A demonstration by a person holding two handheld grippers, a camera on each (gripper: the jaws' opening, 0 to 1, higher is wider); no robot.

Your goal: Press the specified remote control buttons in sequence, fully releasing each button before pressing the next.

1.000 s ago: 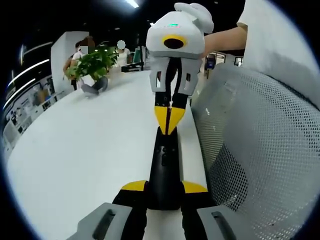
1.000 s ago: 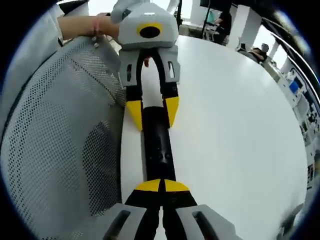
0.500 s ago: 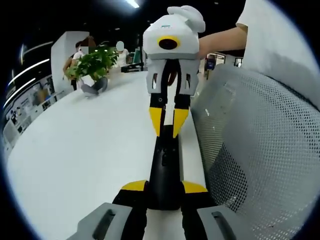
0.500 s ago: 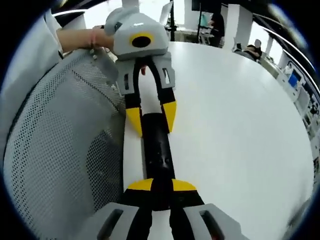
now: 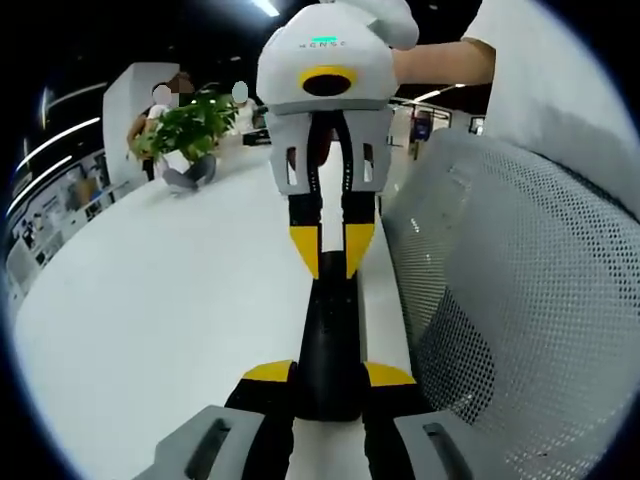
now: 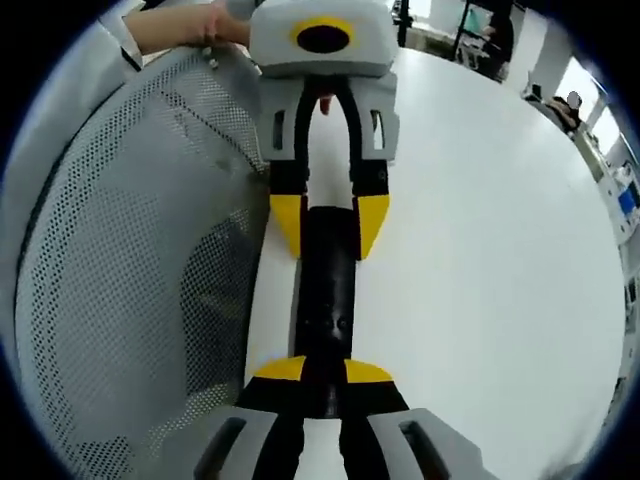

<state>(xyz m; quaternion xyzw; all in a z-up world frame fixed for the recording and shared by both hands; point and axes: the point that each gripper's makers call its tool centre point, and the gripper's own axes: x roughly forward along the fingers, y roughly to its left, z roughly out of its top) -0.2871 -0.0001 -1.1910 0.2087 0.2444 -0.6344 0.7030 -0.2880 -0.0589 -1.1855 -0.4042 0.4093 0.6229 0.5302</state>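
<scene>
We grip the slim, rigid black remote (image 5: 330, 335) at both ends, left tongs (image 5: 328, 378) and right tongs (image 6: 326, 375) clamping its sides (likely slippery plastic), above the white worktop (image 5: 170, 300).

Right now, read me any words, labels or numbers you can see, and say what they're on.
Remote: button marks too small to read.
Right gripper: green mark on its housing, blurred, unreadable.
Wall displays at the far left: blurred, unreadable.
No other text.
</scene>
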